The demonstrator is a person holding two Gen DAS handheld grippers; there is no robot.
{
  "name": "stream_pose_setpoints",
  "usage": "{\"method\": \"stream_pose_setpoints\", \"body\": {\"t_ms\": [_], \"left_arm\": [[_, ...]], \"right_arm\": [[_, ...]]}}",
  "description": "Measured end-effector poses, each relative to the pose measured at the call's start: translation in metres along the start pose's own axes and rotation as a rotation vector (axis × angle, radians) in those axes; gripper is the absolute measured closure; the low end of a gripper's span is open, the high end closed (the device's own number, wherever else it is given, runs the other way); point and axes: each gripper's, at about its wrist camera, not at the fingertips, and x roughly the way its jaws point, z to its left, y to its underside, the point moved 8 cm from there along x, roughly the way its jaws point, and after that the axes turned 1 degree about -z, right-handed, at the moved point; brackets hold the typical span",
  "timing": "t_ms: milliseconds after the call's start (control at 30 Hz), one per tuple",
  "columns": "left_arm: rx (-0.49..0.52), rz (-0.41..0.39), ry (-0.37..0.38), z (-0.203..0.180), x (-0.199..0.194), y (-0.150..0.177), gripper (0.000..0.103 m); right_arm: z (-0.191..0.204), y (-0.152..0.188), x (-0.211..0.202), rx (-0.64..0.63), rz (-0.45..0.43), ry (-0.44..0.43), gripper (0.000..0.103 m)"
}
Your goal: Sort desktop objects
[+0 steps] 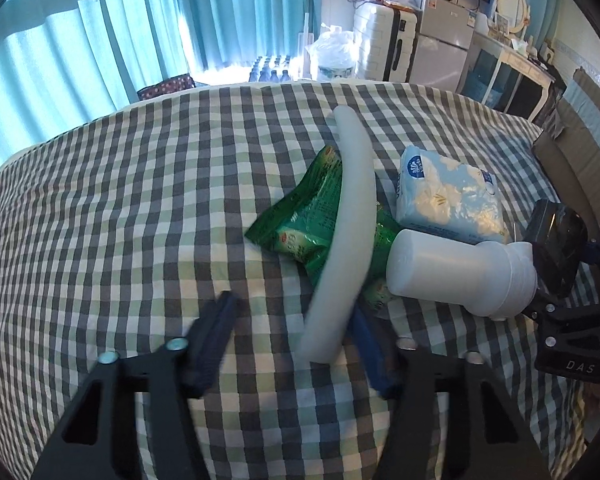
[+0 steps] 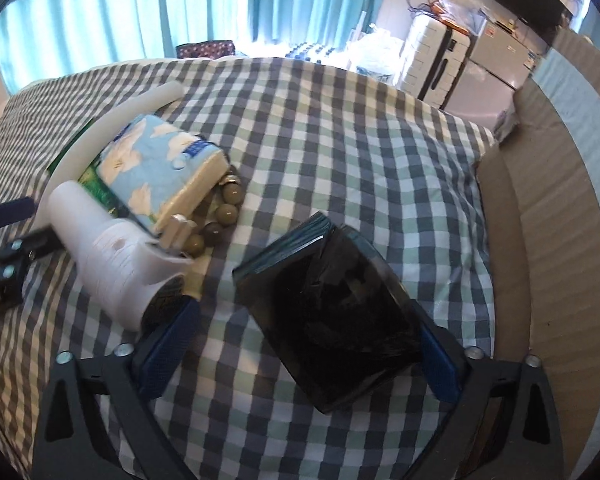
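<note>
On the checked cloth (image 1: 120,208) lies a pile: a long white foam tube (image 1: 352,208) across a green snack packet (image 1: 296,216), a blue flowered tissue pack (image 1: 448,196) and a white plastic bottle (image 1: 456,276) on its side. My left gripper (image 1: 290,344) is open around the tube's near end, which lies against the right finger; the left finger stands clear of it. My right gripper (image 2: 304,354) is open around a black glossy packet (image 2: 332,320), which touches only the right pad. Brown beads (image 2: 220,216) lie by the tissue pack (image 2: 156,164).
An open cardboard box (image 2: 540,220) stands along the right edge of the cloth. Beyond the far edge are turquoise curtains (image 1: 100,32), bottled water, a white suitcase (image 1: 384,40) and a small fridge (image 1: 444,44).
</note>
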Motion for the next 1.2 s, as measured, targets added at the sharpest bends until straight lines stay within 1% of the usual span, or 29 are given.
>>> {"method": "stream_pose_setpoints", "body": {"t_ms": [33, 67, 100, 133, 167, 267, 433, 500, 733, 867, 1033, 1200], "left_arm": [[-0.005, 0.003, 0.01, 0.001, -0.001, -0.001, 0.073], [-0.011, 0.007, 0.023, 0.001, -0.003, -0.001, 0.078], [-0.018, 0.01, 0.034, 0.003, -0.005, -0.002, 0.079], [-0.022, 0.011, 0.04, 0.006, -0.007, -0.003, 0.082], [-0.024, 0.012, 0.042, 0.008, -0.009, -0.004, 0.084], [-0.043, -0.005, 0.058, 0.012, -0.021, -0.012, 0.085], [-0.053, -0.08, 0.069, 0.015, -0.049, -0.025, 0.085], [-0.059, -0.093, 0.073, 0.017, -0.054, -0.028, 0.085], [-0.078, -0.129, 0.065, 0.027, -0.069, -0.034, 0.085], [-0.062, -0.167, 0.05, 0.023, -0.083, -0.04, 0.085], [-0.052, -0.205, 0.036, 0.019, -0.095, -0.044, 0.085], [-0.054, -0.248, 0.026, 0.021, -0.11, -0.05, 0.085]], "right_arm": [[0.002, 0.0, -0.001, -0.007, 0.007, -0.009, 0.018], [0.006, 0.0, -0.002, -0.015, 0.018, -0.022, 0.03], [0.008, 0.001, -0.004, -0.024, 0.028, -0.034, 0.041], [0.012, 0.001, -0.006, -0.035, 0.033, -0.041, 0.047], [0.013, 0.001, -0.007, -0.045, 0.033, -0.037, 0.049], [0.016, 0.003, -0.008, -0.051, 0.034, -0.033, 0.05], [0.009, 0.001, -0.011, -0.017, 0.03, -0.038, 0.055], [0.006, 0.0, -0.015, -0.006, 0.025, -0.043, 0.055], [-0.005, -0.004, -0.019, 0.039, 0.016, -0.064, 0.055], [-0.012, -0.009, -0.025, 0.073, -0.001, -0.086, 0.055], [-0.015, -0.012, -0.04, 0.101, -0.031, -0.107, 0.055], [-0.013, -0.013, -0.06, 0.102, -0.068, -0.112, 0.055]]}}
